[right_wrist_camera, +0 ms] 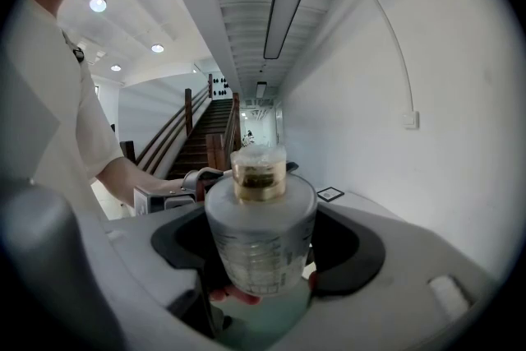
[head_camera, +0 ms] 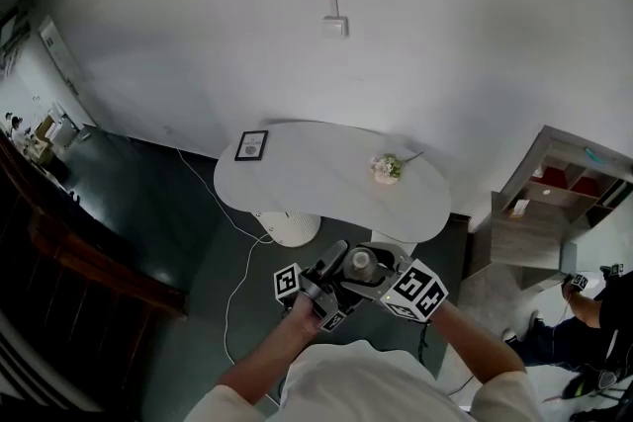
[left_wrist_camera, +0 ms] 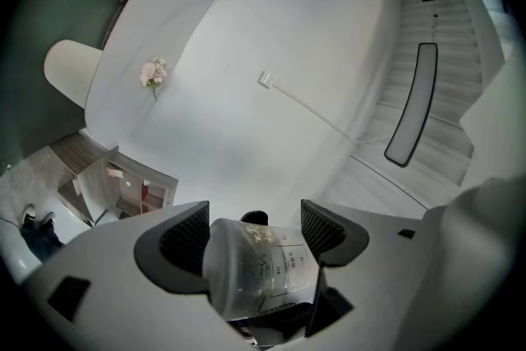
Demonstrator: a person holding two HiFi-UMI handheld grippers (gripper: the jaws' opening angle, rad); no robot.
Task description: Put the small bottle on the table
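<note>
small bottle (head_camera: 361, 262) is up in the air in front of the person's chest, well apart from the white table (head_camera: 297, 188). right gripper (right_wrist_camera: 265, 249) has its jaws closed on the bottle body, cap up. left gripper (left_wrist_camera: 253, 228) has jaws pressed on its sides too, bottle lying tilted between them. flower (head_camera: 386, 168) and small frame (head_camera: 251, 144) sit on the table.

Soft, even indoor brightness, small lit ceiling spots (right_wrist_camera: 97, 4), strong fisheye warp, black vignetted corners.
</note>
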